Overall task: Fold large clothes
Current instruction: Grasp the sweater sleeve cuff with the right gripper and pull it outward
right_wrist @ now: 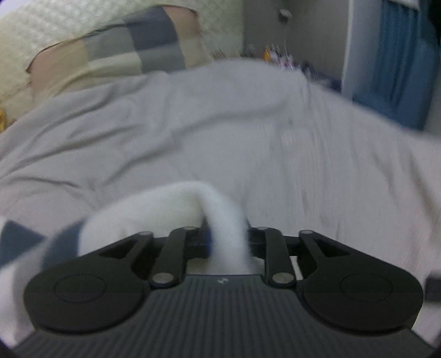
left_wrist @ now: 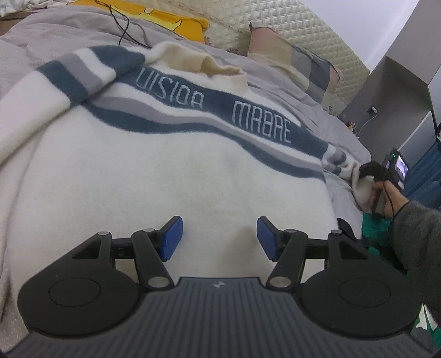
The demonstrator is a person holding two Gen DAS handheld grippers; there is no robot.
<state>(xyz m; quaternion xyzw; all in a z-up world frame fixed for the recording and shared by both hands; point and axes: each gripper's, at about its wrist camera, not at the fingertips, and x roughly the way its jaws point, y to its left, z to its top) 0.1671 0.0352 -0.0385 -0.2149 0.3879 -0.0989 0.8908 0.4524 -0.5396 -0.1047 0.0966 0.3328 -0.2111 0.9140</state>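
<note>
White fleece with blue and grey stripes, the sweater point(left_wrist: 154, 165) is lying spread on the grey bed cover point(left_wrist: 30, 52), chest lettering facing up. The left hand-held gripper point(left_wrist: 219, 239) is hovering over its lower body, blue pads point(left_wrist: 172, 238) standing apart with nothing between them. The right hand-held gripper point(right_wrist: 227, 242) is sitting at the sweater's sleeve point(right_wrist: 220, 214), white cloth running between its narrow jaws; blur is hiding whether they are pressing it

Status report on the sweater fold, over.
Left gripper open above sweater. Right gripper has sleeve between its fingers. Black cable beyond sweater, not blocking.
</note>
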